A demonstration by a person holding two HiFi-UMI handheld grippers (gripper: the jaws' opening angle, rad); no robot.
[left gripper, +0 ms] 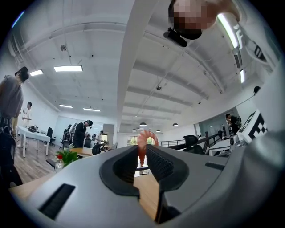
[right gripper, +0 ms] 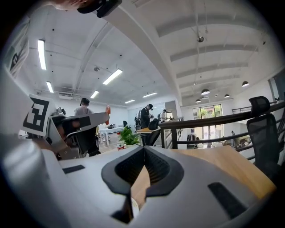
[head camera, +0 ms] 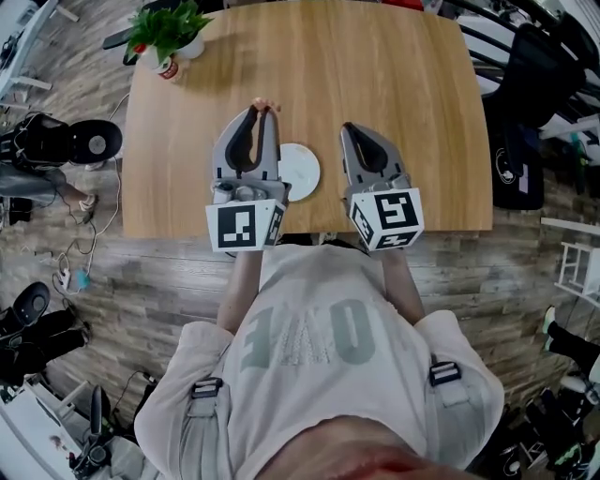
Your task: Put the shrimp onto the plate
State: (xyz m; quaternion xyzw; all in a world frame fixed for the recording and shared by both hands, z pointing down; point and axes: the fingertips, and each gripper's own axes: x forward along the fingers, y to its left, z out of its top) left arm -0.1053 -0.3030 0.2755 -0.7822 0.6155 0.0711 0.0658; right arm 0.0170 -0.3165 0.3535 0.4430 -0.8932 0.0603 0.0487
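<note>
A pale wooden counter stands on a grey plank floor in an open office with desks, chairs and people in the background. A potted plant sits at the counter's far left corner. Near the person's edge of the counter lies a round white plate, its left side partly covered in the head view by the left gripper.

The left gripper's fingers are clamped on the shrimp, which is pinched at their very tips with its pink curved end sticking up above them. In the head view the shrimp sits over bare counter just beyond the plate, not on it.

The right gripper is held just to the right of the plate. Its fingers are pressed together with nothing between them.
</note>
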